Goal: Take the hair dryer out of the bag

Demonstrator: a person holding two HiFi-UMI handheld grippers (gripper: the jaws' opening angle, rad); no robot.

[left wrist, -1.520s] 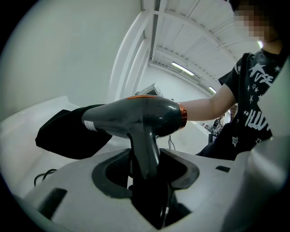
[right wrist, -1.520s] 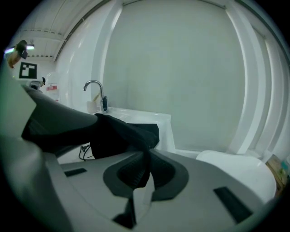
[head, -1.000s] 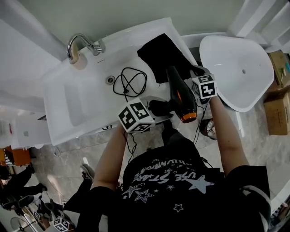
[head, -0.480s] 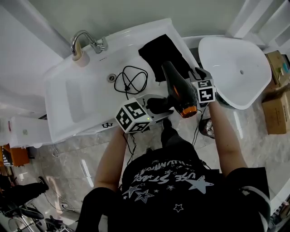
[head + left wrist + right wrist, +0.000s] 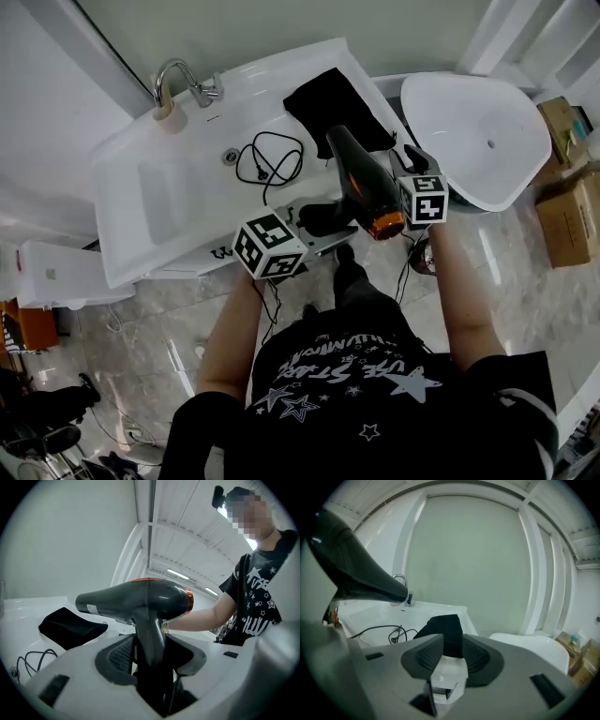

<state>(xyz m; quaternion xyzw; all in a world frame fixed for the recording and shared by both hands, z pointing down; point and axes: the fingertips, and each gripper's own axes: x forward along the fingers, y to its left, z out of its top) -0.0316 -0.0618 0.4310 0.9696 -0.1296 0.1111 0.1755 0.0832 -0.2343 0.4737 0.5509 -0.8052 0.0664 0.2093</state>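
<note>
The dark grey hair dryer (image 5: 361,187) with an orange ring hangs in the air above the sink's front edge, clear of the bag. My left gripper (image 5: 323,223) is shut on its handle (image 5: 150,634), with the barrel (image 5: 136,602) lying across above the jaws. The black bag (image 5: 333,108) lies flat and limp on the sink's far right corner and also shows as the black bag (image 5: 443,630) past the right jaws. My right gripper (image 5: 410,159) stands open just right of the dryer, with nothing between its pads (image 5: 429,653). The dryer's black cord (image 5: 272,159) lies coiled in the sink.
The white sink (image 5: 178,202) with a chrome faucet (image 5: 178,84) fills the left. A white rounded basin (image 5: 478,141) stands at the right, with cardboard boxes (image 5: 567,216) beyond it. The person stands on a tiled floor (image 5: 141,337) against the sink's front.
The hair dryer has risen with my left gripper and swung its nozzle further away from the bag. My right gripper has come up and back beside it.
</note>
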